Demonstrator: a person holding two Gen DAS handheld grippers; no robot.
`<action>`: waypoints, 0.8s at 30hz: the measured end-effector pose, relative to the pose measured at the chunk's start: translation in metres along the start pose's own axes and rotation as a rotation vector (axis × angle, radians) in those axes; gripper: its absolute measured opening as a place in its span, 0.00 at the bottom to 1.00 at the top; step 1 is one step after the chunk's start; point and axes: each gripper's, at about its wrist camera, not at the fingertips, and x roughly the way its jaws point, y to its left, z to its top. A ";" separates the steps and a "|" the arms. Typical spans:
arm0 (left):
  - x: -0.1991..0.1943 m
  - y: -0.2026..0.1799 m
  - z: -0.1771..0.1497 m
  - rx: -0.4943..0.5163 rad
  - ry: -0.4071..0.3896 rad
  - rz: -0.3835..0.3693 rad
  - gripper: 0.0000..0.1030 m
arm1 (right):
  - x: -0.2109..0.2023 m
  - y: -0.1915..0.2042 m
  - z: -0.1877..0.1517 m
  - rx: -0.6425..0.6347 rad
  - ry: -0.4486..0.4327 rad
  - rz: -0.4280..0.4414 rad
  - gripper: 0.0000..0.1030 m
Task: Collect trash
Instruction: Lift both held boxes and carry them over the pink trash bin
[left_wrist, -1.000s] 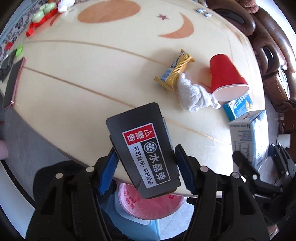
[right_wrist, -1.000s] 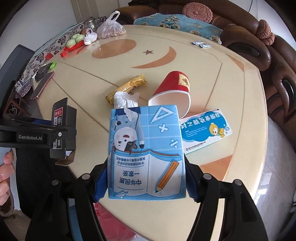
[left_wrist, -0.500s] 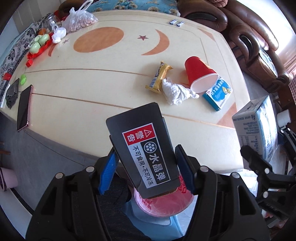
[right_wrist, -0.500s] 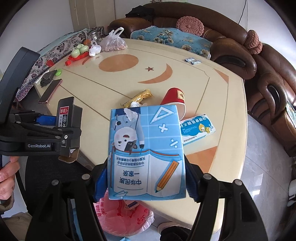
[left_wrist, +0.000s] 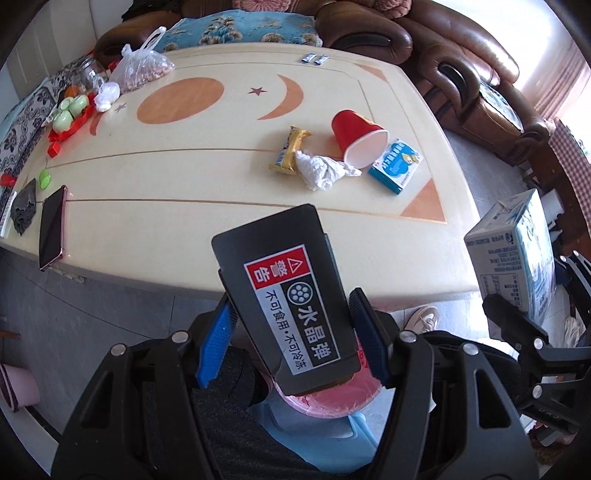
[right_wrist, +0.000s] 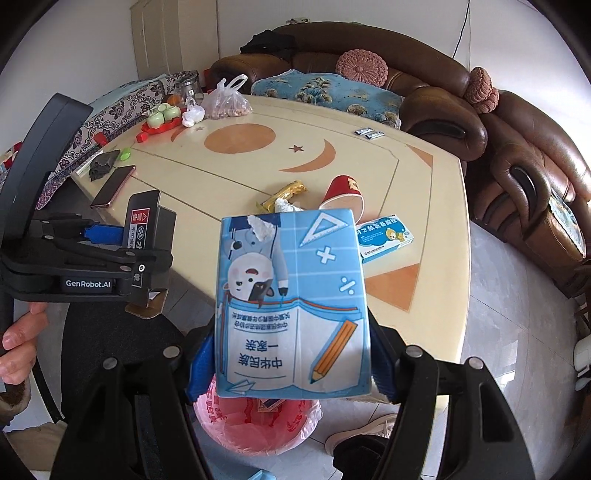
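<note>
Both claws have lifted back from the desk (left_wrist: 155, 192) since a second ago, so more of its glossy cream top with orange inlays shows, and a bin lined with a pink plastic bag (right_wrist: 258, 424) now lies below them. The left claw (left_wrist: 291, 332) is clamped on a flat black box (left_wrist: 284, 295) with a red warning label; the right claw (right_wrist: 291, 358) grips a blue cartoon-printed carton (right_wrist: 291, 302) by its sides. Left on the desk are a tipped red paper cup (left_wrist: 358, 136), a crumpled white tissue (left_wrist: 321, 171), a gold snack wrapper (left_wrist: 290, 153) and a small blue cardboard box (left_wrist: 395, 170), bunched together. A phone (left_wrist: 51, 229) lies near the edge; a brown leather sofa (right_wrist: 517, 147) stands behind.
</note>
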 end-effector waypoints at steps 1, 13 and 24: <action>-0.001 -0.002 -0.004 0.014 -0.002 0.001 0.59 | -0.001 0.001 -0.003 0.004 0.001 0.002 0.64; -0.007 -0.024 -0.036 0.111 -0.034 0.007 0.59 | -0.013 0.016 -0.040 0.017 0.024 -0.002 0.64; 0.011 -0.035 -0.059 0.166 0.000 0.008 0.59 | -0.006 0.025 -0.062 0.041 0.054 0.008 0.64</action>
